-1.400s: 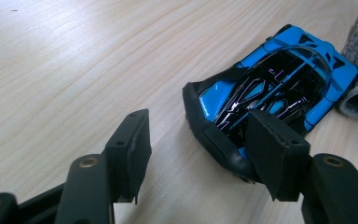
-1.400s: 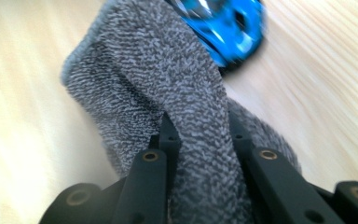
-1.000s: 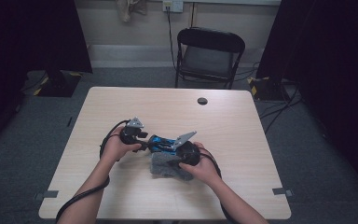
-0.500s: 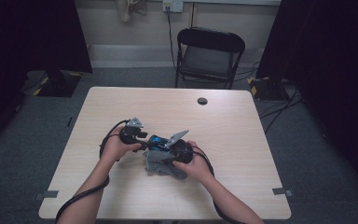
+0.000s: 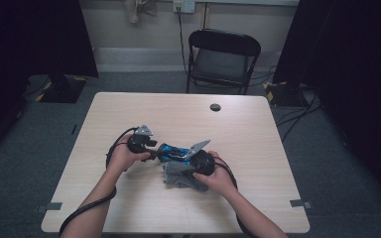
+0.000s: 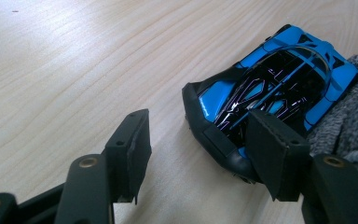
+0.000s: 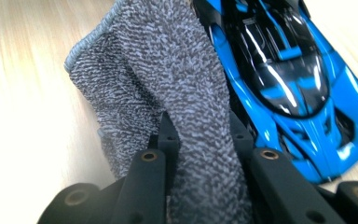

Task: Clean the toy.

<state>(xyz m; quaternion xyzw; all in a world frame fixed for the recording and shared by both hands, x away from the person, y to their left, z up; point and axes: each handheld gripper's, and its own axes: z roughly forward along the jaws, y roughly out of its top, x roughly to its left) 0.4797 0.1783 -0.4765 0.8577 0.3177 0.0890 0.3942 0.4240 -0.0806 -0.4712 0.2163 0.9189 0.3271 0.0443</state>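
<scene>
One right hand-held gripper (image 5: 194, 166) has slid its cloth (image 5: 178, 176) (grey) leftward.

One toy car (image 5: 172, 151), one grey cloth (image 5: 180, 175), one chair (image 5: 222, 58) — two grippers.

No legible text, label, brand, number or sign is present. The toy car (image 6: 279, 88) carries blue and black line graphics only; any fine print on it is possibly lost to blur in the right gripper view.
</scene>
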